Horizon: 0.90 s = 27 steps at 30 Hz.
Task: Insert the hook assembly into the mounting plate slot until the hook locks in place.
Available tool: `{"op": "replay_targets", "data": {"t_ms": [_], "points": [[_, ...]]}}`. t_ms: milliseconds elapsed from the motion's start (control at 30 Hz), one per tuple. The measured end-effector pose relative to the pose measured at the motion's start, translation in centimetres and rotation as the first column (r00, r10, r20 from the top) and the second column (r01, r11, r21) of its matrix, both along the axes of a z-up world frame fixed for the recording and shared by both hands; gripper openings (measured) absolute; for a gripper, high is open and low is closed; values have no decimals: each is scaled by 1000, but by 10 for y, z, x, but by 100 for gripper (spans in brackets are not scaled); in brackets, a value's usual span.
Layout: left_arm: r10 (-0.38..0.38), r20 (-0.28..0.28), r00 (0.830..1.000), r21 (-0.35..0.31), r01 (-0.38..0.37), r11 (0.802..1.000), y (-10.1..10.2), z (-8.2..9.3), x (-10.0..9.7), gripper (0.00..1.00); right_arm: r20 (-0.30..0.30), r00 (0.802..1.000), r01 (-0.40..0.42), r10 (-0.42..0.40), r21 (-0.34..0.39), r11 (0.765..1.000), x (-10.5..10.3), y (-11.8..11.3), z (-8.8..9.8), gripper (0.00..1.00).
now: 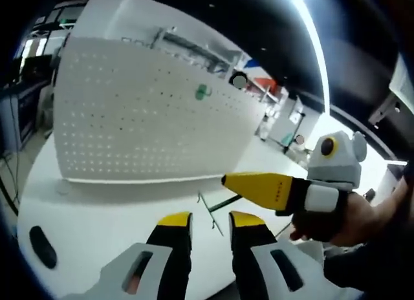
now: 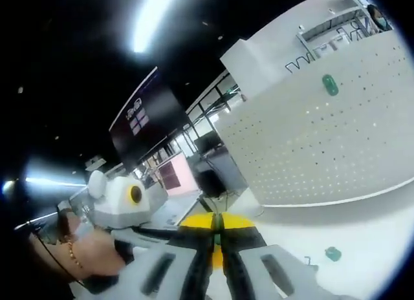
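The pegboard (image 1: 149,112) looks like matt white sheet, smooth between its holes. The table (image 1: 116,222) is smooth and white, faintly glossy. The hook (image 1: 213,213) is thin wire.

one white pegboard (image 1: 149,112) with one green hook piece (image 1: 203,91) on its face, one green piece (image 2: 332,253) and one thin wire hook (image 1: 210,209) on the one white table (image 1: 97,216), and two yellow-tipped grippers.
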<state>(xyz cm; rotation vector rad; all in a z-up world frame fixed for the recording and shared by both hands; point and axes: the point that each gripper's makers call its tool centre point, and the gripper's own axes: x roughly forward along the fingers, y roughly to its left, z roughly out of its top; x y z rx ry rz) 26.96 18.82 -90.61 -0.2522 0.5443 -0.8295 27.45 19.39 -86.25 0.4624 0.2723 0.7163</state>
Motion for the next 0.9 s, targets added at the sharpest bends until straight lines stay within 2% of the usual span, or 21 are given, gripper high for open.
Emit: {"op": "replay_targets", "data": {"t_ms": [167,333,567,767,900], "points": [[-6,-3,1000,-7,6,1000,0,0,0,11,12,1000,-5,5,-5,1000,-2,4,1,0],[-16,-22,1000,-25,15,1000,-2,0,-1,6,35,999,-8,9,-30,1000,-2,6,3,0],[-17,-45,999,-43,15,999,-4,-2,-1,5,71,997,-9,15,-78,997,-5,6,3,0],[26,-64,998,-97,-32,995,1,3,5,2,109,994,-11,23,-114,993,-7,8,6,0],[30,-61,998,-94,-36,995,3,4,6,1,112,993,-16,31,-132,991,-8,10,5,1]]}}
